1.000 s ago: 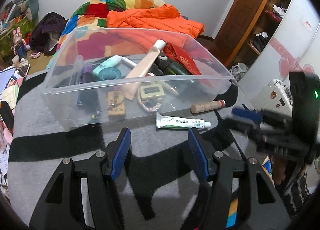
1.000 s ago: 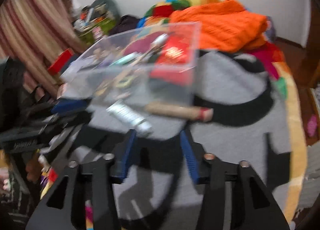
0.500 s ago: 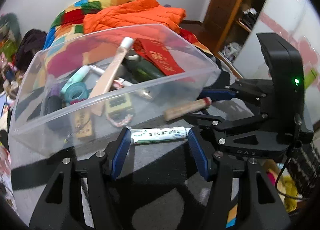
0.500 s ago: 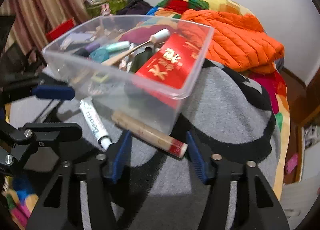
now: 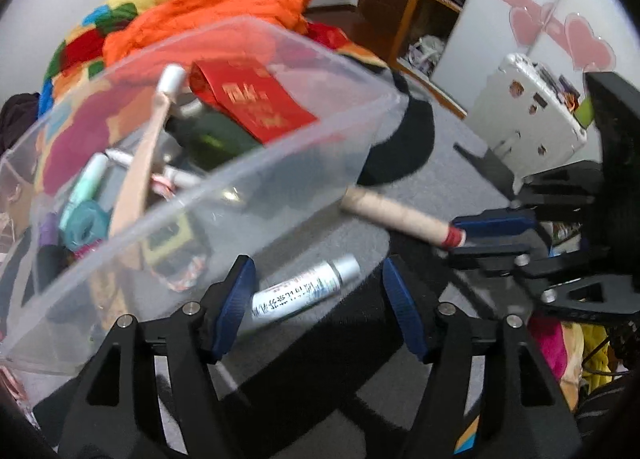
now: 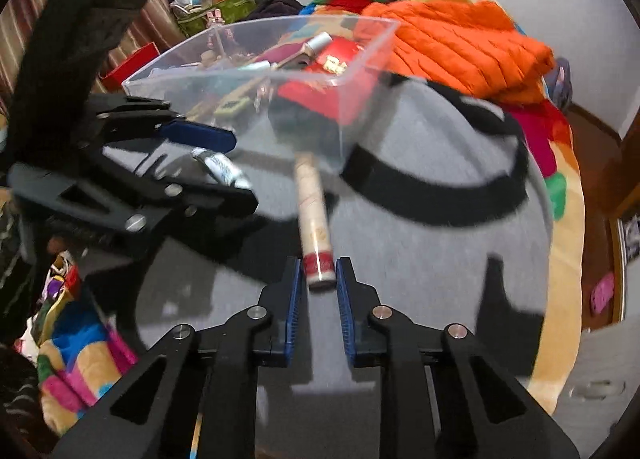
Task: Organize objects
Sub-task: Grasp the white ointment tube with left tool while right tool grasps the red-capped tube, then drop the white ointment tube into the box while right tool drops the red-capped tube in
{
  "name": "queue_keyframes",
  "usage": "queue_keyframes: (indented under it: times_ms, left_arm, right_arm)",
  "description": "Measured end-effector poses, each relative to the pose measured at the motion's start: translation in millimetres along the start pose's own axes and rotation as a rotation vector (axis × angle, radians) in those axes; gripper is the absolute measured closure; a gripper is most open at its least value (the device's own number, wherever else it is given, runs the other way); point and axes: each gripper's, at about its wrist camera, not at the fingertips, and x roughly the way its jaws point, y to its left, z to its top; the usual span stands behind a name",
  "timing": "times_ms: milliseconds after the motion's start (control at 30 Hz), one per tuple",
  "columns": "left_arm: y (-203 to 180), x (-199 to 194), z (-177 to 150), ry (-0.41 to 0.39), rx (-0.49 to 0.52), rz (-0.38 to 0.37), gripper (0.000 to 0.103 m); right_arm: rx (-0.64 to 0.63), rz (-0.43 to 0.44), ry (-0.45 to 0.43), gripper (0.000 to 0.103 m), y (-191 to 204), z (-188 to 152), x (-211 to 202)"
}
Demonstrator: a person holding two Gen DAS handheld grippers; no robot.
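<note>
Jaws of right gripper pinch the beige tube's red near end; left gripper gapes wide around the white tube.

Two low, close wrist views from opposite sides, both on the clear bin.

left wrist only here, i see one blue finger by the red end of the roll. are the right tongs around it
Observer: Yes. In the right wrist view the right tongs straddle the red-banded end of the roll, one pad on each side.
Operator: closed on it yet
Observer: The pads sit close against both sides, but motion blur hides whether they touch.
Operator: how's the roll lined up
Observer: It points straight ahead along the fingers, its far end toward the near corner of the clear bin.
</note>
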Motion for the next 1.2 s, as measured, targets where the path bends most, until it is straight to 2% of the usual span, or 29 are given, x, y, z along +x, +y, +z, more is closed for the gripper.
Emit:
queue_keyframes:
  times_ms: [133, 300, 400, 467, 500, 533, 567, 600, 633, 767, 1033, 1200]
  left_arm:
    - [-0.9, -5.9, -8.8, 0.001, -0.012, -0.014, 0.037]
    - [0.9, -9.9, -14.8, -0.012, -0.039, 0.026, 0.04]
    - [3.1, -9.2, -14.6, -0.03, -0.057, 0.064, 0.055]
    - [4.5, -8.6, -14.2, -0.039, -0.064, 0.079, 0.07]
    - [4.7, -9.0, -14.7, -0.045, -0.067, 0.087, 0.072]
    - [4.8, -9.8, -15.8, -0.053, -0.068, 0.093, 0.079]
    - [4.7, -10.6, -17.1, -0.058, -0.069, 0.097, 0.084]
    - [4.1, -12.1, -19.3, -0.065, -0.07, 0.097, 0.085]
    - [2.9, -13.7, -22.4, -0.073, -0.07, 0.098, 0.087]
    - [-1.8, -20.6, -34.8, -0.096, -0.087, 0.108, 0.087]
    - [-0.1, -48.2, -55.3, -0.178, -0.176, 0.112, 0.087]
    - [2.4, -73.8, -58.7, -0.25, -0.207, 0.119, 0.087]
  right_arm:
    - [0.008, -0.005, -0.013, 0.086, 0.1, -2.1, -12.1]
    - [-0.007, -0.042, -0.063, 0.072, 7.2, 13.1, -9.0]
    - [0.008, -0.063, -0.05, 0.072, 7.1, 21.9, 6.8]
    - [0.031, -0.065, -0.042, 0.072, 5.0, 25.0, 17.5]
    - [0.039, -0.063, -0.037, 0.073, 4.7, 24.9, 19.4]
    - [0.053, -0.061, -0.05, 0.075, 4.1, 24.2, 20.5]
    - [0.062, -0.058, -0.062, 0.083, 4.1, 23.0, 20.1]
    - [0.065, -0.053, -0.063, 0.089, 4.9, 22.4, 19.9]
    - [0.071, -0.047, -0.068, 0.089, 5.7, 21.1, 18.8]
    - [0.087, -0.059, -0.085, 0.089, 11.6, 15.8, 13.0]
    - [0.1, 0.0, -0.164, 0.089, 34.1, 14.9, -14.5]
    - [0.102, 0.02, -0.223, 0.089, 43.1, 26.2, -30.5]
